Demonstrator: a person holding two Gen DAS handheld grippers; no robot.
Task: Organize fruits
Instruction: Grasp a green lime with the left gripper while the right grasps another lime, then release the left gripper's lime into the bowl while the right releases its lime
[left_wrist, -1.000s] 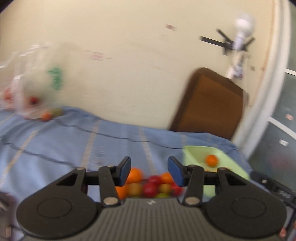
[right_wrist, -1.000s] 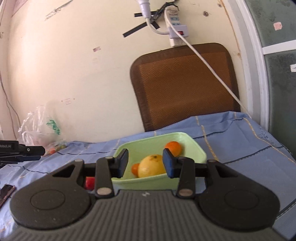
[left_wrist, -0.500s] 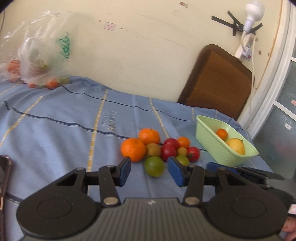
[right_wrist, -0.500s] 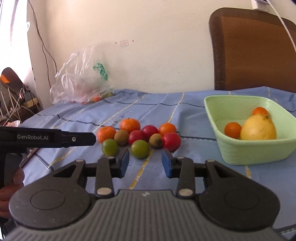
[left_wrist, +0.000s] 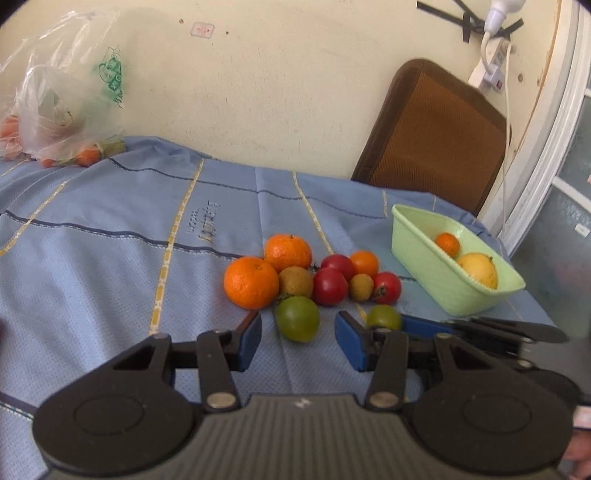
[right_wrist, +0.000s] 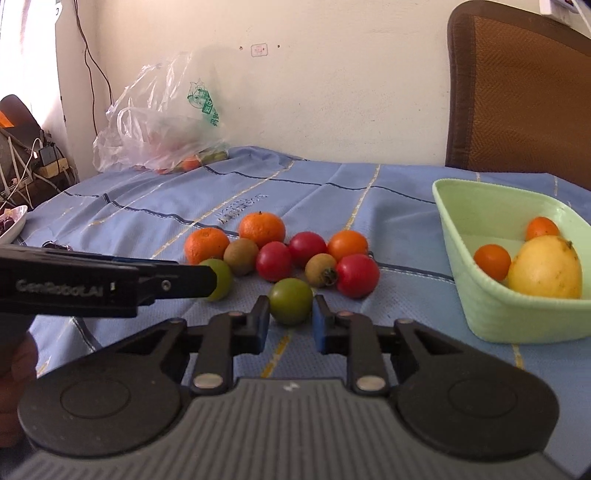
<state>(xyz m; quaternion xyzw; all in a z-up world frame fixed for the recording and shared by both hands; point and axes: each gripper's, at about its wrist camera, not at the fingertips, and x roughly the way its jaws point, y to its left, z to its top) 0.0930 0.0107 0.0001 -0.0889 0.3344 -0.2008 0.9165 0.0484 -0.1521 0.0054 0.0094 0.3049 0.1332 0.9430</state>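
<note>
A cluster of oranges, red tomatoes, brown fruits and two green tomatoes lies on the blue cloth. My right gripper is shut on one green tomato, its blue pads against both sides; in the left wrist view this tomato sits at the right gripper's tip. My left gripper is open, and the other green tomato lies just ahead between its fingertips, untouched. The light green basin at the right holds a yellow fruit and two small oranges.
A clear plastic bag with more fruit lies at the back left by the wall. A brown chair back stands behind the basin. A white plate and cables are at the far left edge.
The right gripper swung left from the basin to the fruit cluster and closed on a green tomato. The left gripper sank and tipped down toward the other green tomato, jaws unchanged.
</note>
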